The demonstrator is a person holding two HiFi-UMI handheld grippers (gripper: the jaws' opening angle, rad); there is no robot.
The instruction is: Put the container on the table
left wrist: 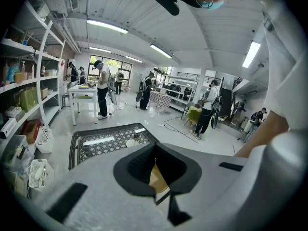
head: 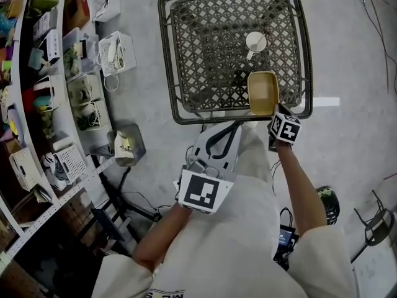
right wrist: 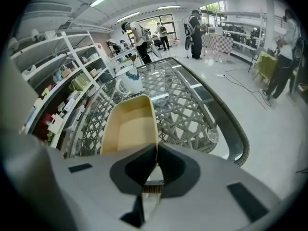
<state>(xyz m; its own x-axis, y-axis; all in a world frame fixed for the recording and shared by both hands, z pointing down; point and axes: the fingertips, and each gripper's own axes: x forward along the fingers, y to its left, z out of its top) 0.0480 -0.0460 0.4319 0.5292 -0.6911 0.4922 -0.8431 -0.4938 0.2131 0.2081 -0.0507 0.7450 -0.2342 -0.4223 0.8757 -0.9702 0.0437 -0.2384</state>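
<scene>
A yellow open-top container (head: 263, 92) is over the near right part of the wicker, glass-topped table (head: 167, 54). My right gripper (head: 276, 108) is shut on its near rim. In the right gripper view the container (right wrist: 129, 126) stretches away from the jaws over the table (right wrist: 192, 105); whether it touches the glass I cannot tell. My left gripper (head: 234, 125) hangs just short of the table's near edge, shut with nothing in it. In the left gripper view (left wrist: 155, 161), a bit of the container (left wrist: 158, 179) shows behind the jaws.
A white cup (head: 255, 42) stands on the table beyond the container. Shelves (head: 37, 104) with bins and baskets run along the left, with more baskets (head: 116, 51) on the floor. Cables and a black chair (head: 378, 223) lie near my feet. People stand far off.
</scene>
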